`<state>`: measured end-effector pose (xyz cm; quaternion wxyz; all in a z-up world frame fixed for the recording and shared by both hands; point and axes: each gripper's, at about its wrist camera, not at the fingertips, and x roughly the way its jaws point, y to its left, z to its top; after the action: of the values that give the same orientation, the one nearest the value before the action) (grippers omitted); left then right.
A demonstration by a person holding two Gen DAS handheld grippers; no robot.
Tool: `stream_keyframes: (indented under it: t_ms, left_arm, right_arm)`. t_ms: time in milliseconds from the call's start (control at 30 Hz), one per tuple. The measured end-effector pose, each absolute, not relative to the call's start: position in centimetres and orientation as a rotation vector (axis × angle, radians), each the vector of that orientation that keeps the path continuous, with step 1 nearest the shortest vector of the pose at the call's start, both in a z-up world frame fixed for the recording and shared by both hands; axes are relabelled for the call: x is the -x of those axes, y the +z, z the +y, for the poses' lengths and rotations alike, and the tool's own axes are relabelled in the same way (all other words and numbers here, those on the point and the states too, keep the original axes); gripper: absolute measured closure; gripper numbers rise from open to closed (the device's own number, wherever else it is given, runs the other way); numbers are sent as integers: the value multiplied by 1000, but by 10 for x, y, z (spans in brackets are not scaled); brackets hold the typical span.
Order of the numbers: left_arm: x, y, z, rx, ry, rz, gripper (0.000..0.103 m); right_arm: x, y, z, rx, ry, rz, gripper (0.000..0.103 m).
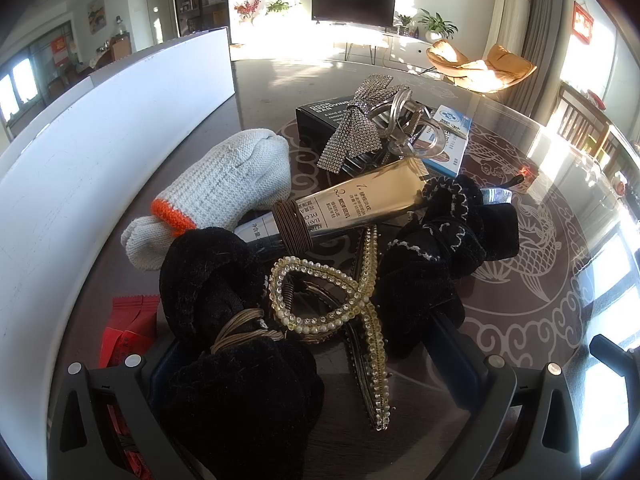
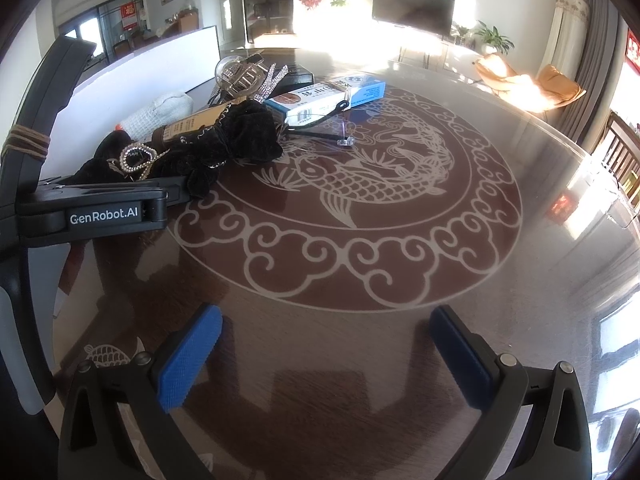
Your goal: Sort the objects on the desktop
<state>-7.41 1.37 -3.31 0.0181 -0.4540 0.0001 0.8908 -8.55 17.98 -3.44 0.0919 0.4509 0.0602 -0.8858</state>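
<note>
1. Left wrist: left gripper [image 1: 320, 368] jaws spread wide, straddling the pile, clamping nothing. Between them lie a black scrunchie [image 1: 232, 360] and a pearl hair clip [image 1: 352, 304]. Gold tube [image 1: 352, 204] reads "EYE CR…" (rest blurred); black box [image 1: 320, 114] far, blue-white box [image 1: 452, 140] far right. White board [image 1: 100, 152] left.
2. Right wrist: right gripper [image 2: 326, 354] released, blue pads apart over bare table [image 2: 360, 360], a glossy top with a carp motif. "GenRobot.AI" on the other tool, left. TV [image 2: 412, 4] far.

Sunlit living room: television [image 1: 353, 3], orange armchair [image 1: 478, 65].
</note>
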Motion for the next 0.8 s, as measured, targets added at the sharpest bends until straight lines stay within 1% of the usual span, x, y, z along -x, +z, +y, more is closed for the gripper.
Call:
stream_keyframes:
  t_ms: [800]
  left_arm:
    - [74,-33,13,1411,2769,-1,0]
  right_arm:
    - [85,-33,180,-1342,-2625,170,0]
